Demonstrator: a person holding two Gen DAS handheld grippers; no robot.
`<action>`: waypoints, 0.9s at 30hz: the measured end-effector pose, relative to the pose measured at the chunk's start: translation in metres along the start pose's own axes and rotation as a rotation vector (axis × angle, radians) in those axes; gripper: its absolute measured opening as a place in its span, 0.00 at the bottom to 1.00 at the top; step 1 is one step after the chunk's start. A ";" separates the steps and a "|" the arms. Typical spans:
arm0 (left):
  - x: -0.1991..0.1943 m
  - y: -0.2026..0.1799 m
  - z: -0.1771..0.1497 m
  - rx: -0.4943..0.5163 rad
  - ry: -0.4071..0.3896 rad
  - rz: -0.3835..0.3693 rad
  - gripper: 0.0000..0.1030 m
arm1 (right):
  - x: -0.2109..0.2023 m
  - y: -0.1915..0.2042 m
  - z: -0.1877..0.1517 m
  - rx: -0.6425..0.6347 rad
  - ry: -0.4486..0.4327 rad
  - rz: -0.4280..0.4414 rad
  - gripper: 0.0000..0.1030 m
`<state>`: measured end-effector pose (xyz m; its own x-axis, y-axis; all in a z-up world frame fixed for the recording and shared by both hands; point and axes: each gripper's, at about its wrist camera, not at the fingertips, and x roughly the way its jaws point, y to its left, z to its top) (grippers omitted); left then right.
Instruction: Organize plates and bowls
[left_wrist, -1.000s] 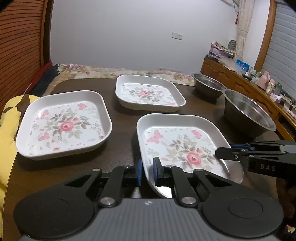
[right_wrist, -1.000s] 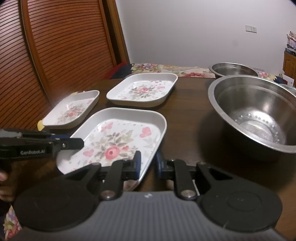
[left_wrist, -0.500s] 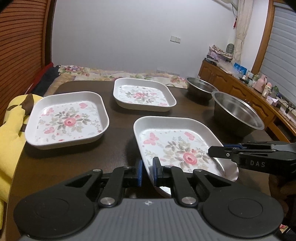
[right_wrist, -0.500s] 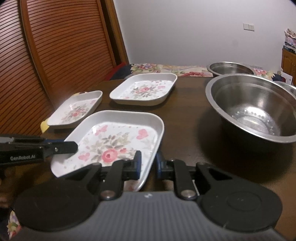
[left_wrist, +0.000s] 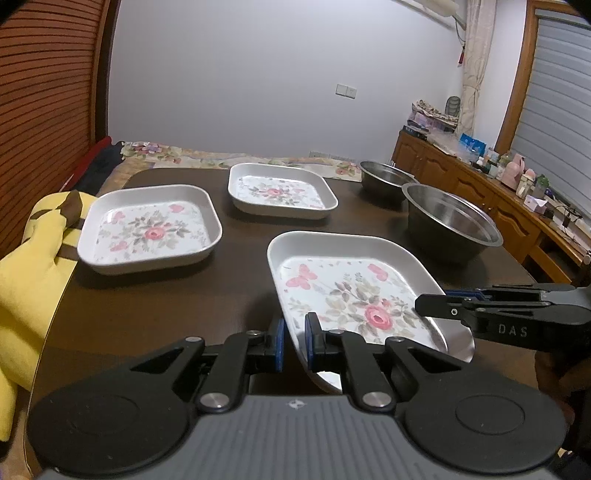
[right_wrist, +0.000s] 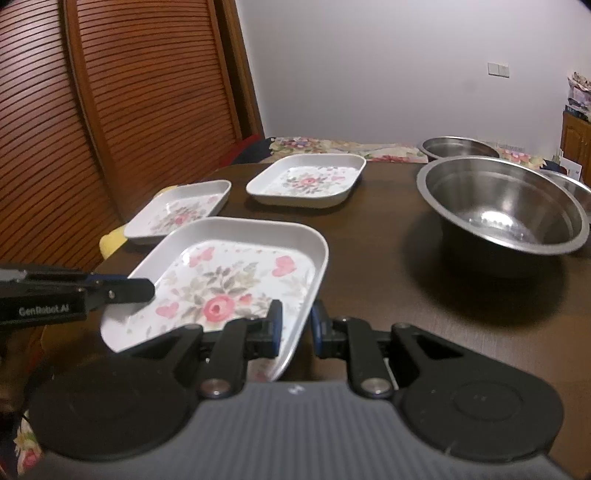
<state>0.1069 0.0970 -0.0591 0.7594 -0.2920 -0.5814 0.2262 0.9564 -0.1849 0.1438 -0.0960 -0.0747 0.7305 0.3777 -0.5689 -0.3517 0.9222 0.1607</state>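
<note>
Left wrist view, from left to right: a yellow cushion (left_wrist: 26, 280) lies against the edge of the dark wooden table (left_wrist: 229, 280), then a floral plate (left_wrist: 149, 229) sits on the tabletop, and a second floral plate (left_wrist: 280, 190) sits farther back near the middle. Nearest the camera, the held floral plate (left_wrist: 351, 291) is raised off the table and tilted, its near left rim pinched between the blue pads of the left gripper (left_wrist: 293, 345), whose jaws are nearly closed on it. At the plate's right rim the right gripper (left_wrist: 428, 304) reaches in from the side and clamps that edge. Behind it stand a large steel bowl (left_wrist: 452, 225) and a smaller steel bowl (left_wrist: 384, 179), apart from each other, with a wooden sideboard (left_wrist: 480, 195) along the right wall. Right wrist view shows the same plate (right_wrist: 236, 280) from the other side: the left gripper (right_wrist: 144, 290) grips its left rim, the right gripper (right_wrist: 295, 325) is closed down on its near right rim, and the large bowl (right_wrist: 502, 210) rests on the table to the right.
</note>
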 end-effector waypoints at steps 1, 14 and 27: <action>0.000 0.000 -0.002 -0.001 0.002 0.002 0.12 | 0.000 0.001 -0.002 -0.001 0.000 -0.001 0.18; 0.003 0.003 -0.016 -0.012 0.023 0.027 0.12 | 0.004 0.005 -0.019 0.021 0.018 0.014 0.18; 0.009 0.006 -0.020 -0.028 0.030 0.032 0.12 | 0.002 0.006 -0.024 0.027 -0.001 0.015 0.20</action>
<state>0.1029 0.0998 -0.0817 0.7470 -0.2621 -0.6110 0.1849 0.9647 -0.1878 0.1295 -0.0921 -0.0940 0.7259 0.3915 -0.5655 -0.3464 0.9184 0.1910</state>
